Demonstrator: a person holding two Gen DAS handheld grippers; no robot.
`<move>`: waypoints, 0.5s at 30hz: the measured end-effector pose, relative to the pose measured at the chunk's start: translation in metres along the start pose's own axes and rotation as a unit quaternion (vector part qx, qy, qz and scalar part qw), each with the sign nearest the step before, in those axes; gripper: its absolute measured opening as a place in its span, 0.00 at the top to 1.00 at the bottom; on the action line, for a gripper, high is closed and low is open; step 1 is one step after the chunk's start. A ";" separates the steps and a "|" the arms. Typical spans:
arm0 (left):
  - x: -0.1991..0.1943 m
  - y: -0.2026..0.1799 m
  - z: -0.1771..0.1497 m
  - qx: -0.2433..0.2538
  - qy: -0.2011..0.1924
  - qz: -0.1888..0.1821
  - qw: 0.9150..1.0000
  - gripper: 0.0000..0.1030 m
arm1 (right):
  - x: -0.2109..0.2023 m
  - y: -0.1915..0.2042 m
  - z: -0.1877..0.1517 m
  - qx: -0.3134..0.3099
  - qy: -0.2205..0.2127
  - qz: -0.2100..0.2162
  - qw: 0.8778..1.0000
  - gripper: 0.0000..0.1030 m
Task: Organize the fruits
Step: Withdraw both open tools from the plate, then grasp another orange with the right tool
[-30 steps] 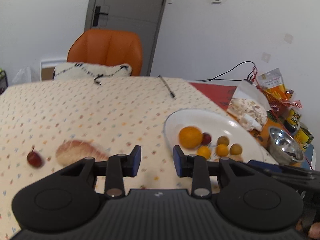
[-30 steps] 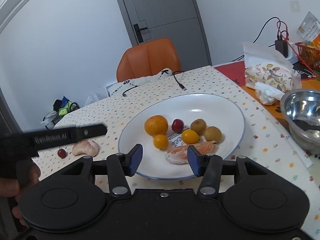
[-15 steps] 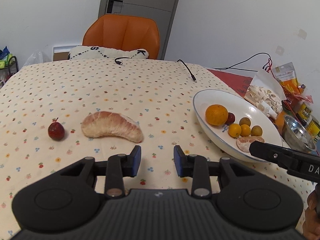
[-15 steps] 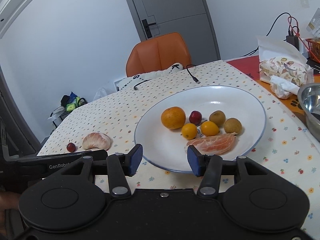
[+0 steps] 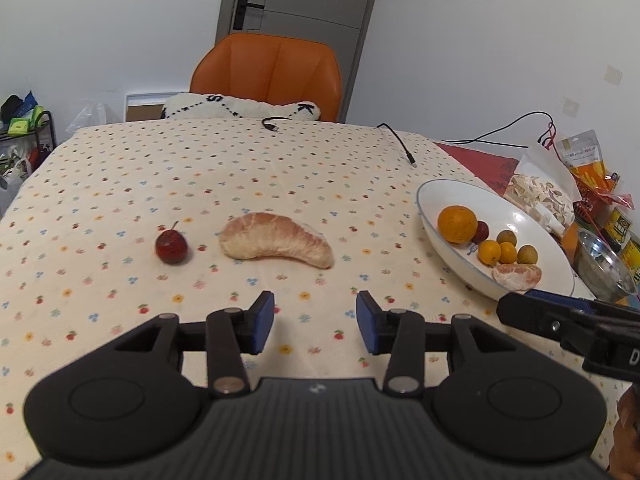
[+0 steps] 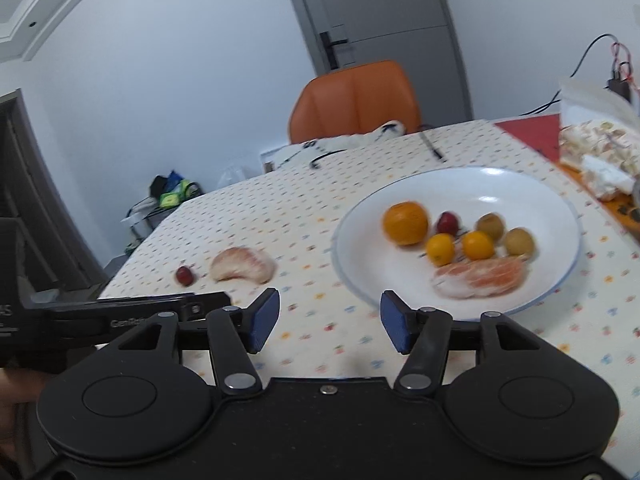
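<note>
A peeled pomelo segment (image 5: 276, 241) and a small red fruit (image 5: 171, 245) lie on the dotted tablecloth, also in the right wrist view (image 6: 243, 265) (image 6: 185, 275). A white plate (image 5: 532, 240) (image 6: 480, 184) holds an orange (image 5: 457, 219), a red fruit, several small yellow and green fruits and a peeled citrus piece (image 5: 516, 276). My left gripper (image 5: 315, 327) is open and empty, just short of the pomelo segment. My right gripper (image 6: 327, 322) is open and empty, in front of the plate's near left rim.
A steel bowl (image 5: 604, 268), tins and snack bags (image 5: 540, 196) crowd the right edge. Two cable ends (image 5: 400, 142) lie at the far side. An orange chair (image 5: 268, 76) with a white cushion stands behind the table.
The left gripper has swung left and moved in: the pomelo segment and red fruit now sit centred ahead. The right gripper has drawn back and turned left, away from the plate.
</note>
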State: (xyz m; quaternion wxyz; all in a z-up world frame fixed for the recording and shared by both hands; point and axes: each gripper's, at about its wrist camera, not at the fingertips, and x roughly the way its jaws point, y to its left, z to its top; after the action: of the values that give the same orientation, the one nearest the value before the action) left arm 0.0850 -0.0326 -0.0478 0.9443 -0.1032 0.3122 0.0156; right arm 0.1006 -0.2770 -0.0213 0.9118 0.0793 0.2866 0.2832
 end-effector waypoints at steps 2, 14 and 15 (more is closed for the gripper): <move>-0.005 0.006 -0.002 -0.003 -0.001 0.003 1.000 0.58 | 0.001 0.008 -0.003 -0.009 0.006 0.007 1.000 0.45; -0.047 0.029 -0.020 0.000 -0.004 0.018 1.000 0.39 | -0.001 0.059 -0.027 -0.058 0.050 0.073 0.994 0.45; -0.050 0.030 -0.022 -0.001 -0.004 0.019 1.000 0.39 | -0.002 0.062 -0.029 -0.061 0.052 0.077 0.994 0.45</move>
State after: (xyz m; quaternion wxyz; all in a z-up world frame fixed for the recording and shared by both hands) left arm 0.0288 -0.0060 -0.0404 0.9451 -0.0977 0.3100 0.0344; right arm 0.0539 -0.2276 -0.0252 0.8745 0.0306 0.3088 0.3729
